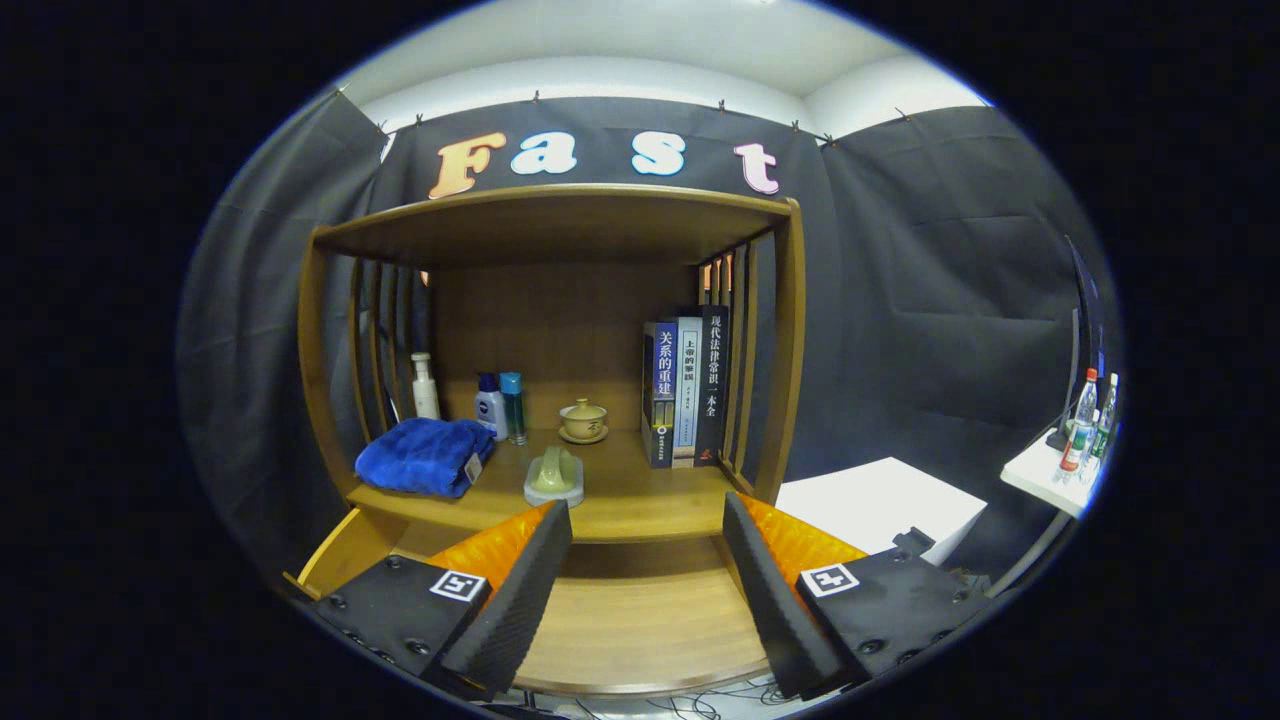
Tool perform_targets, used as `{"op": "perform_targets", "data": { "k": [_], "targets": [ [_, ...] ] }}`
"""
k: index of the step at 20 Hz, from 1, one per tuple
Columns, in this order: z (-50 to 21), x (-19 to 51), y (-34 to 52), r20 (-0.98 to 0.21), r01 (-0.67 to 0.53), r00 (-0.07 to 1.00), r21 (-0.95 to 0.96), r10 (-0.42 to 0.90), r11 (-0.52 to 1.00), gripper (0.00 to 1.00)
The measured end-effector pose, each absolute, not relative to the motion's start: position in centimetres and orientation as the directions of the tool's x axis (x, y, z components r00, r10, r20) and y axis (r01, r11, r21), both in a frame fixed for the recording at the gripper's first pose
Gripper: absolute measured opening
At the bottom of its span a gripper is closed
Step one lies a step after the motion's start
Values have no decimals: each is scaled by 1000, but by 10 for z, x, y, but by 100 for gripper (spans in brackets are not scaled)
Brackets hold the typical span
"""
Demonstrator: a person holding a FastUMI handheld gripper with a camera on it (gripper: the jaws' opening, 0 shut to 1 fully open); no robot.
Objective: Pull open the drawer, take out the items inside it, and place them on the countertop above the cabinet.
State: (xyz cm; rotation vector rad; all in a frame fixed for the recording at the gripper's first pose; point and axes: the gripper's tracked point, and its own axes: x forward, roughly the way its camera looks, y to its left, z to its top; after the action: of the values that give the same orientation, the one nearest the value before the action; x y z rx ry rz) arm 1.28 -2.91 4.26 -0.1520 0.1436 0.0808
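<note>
Black cloth was hung behind a wooden cabinet [560, 330], whose countertop [640, 495] sat under a roofed shelf with slatted sides. On the countertop a folded blue towel [425, 455] was laid at the left, with a white bottle [425, 387] behind it by the slats. Two small bottles [500, 405] were stood upright just right of the towel, touching or nearly so. A lidded cup [583, 420] on a saucer was set near the back wall at the middle. In front of it a pale green item on a white dish [554, 478] was placed close to the countertop's front edge, its long axis running front to back, toward the gripper. Three books [685, 390] were stood upright against the right slats, spines facing forward. Below the countertop the drawer [630, 620] was seen pulled out toward the camera, its wooden bottom exposed between the fingers; whether anything lay inside could not be told, since the fingers covered its sides. The gripper [645, 590] was held wide apart above the drawer, nothing clasped between its fingers [510, 600], which were pointed at the countertop's front edge. To the right a white box [880, 505] was seen, and farther right a white table [1045, 475] bearing water bottles [1085, 425].
</note>
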Motion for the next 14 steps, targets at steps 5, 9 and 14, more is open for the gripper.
{"op": "perform_targets", "data": {
  "k": [5, 9, 14],
  "targets": [
    [21, -22, -45, -100, -51, 994, -93, 41, 994, 99],
    [-10, -56, -64, -99, -43, 994, -50, 38, 998, 98],
    [-56, -85, -94, -115, -19, 993, -56, 13, 998, 99]
  ]
}}
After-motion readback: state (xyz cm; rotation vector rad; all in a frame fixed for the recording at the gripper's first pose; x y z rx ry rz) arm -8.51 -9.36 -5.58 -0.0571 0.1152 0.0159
